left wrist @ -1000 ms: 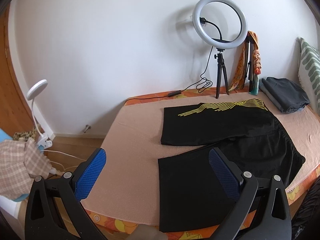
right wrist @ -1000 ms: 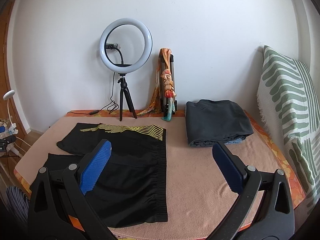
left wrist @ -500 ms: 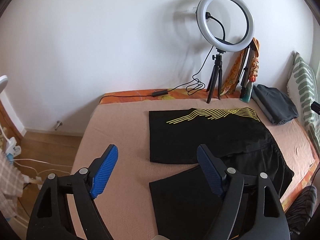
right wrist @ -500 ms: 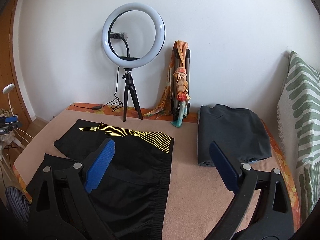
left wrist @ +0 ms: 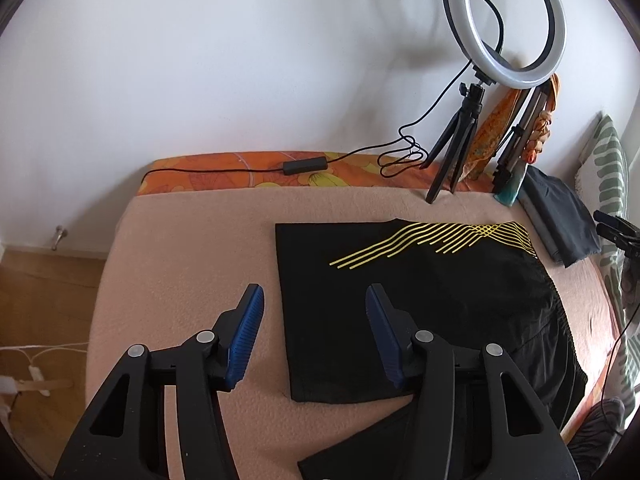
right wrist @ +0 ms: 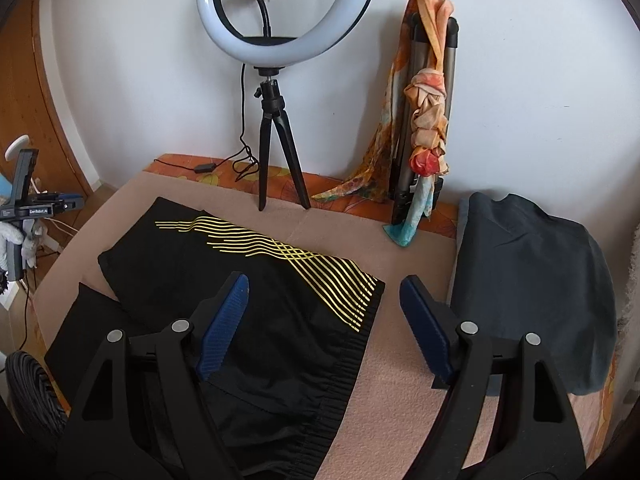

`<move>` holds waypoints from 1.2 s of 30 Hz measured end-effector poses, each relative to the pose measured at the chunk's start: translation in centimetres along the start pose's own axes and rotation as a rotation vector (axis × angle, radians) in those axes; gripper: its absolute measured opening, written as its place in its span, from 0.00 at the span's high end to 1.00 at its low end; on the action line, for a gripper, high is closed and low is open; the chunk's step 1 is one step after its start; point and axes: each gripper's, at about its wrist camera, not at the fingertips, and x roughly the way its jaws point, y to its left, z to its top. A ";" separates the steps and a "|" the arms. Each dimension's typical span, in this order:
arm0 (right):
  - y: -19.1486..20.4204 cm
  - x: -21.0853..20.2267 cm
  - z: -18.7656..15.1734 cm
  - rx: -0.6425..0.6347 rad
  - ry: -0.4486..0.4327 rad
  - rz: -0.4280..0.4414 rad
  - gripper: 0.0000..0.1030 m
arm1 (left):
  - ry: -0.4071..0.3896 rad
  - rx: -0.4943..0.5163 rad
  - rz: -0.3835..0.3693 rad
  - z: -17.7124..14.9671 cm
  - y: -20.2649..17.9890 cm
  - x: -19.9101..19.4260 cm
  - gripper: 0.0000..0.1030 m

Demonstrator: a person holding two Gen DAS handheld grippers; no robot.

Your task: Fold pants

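Spread flat on the peach blanket [left wrist: 184, 264], one pair of black shorts [left wrist: 420, 300] lies with its two legs splayed apart and a band of thin yellow stripes [right wrist: 296, 256] running across the upper leg to the elastic waistband [right wrist: 340, 372]. No writing shows on the shorts. The left gripper [left wrist: 314, 300] hovers over the hem of the upper leg, its blue pads apart and just closing in, touching no cloth. The right gripper [right wrist: 322, 290] hangs above the waistband corner — its jaws too have just been narrowing, yet stand wide with nothing clamped. Just beside the waistband sits one folded dark grey garment [right wrist: 532, 280]. Against the wall stand one ring light [right wrist: 286, 12] on a small tripod [right wrist: 276, 152] and one folded tripod draped with an orange scarf [right wrist: 424, 92]. In the right wrist view the other gripper's body carries a label reading "GenRobot.AI" [right wrist: 38, 211].
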 end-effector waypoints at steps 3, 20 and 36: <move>-0.6 3.3 0.6 -0.027 0.050 0.012 0.21 | 0.027 0.017 -0.008 1.1 0.0 2.6 0.50; -2.6 15.4 2.2 -0.120 0.200 0.049 0.21 | 0.142 0.041 0.050 4.7 2.4 15.1 0.50; -4.3 20.2 0.8 -0.107 0.299 0.087 0.21 | 0.121 0.124 0.032 4.6 1.6 17.2 0.92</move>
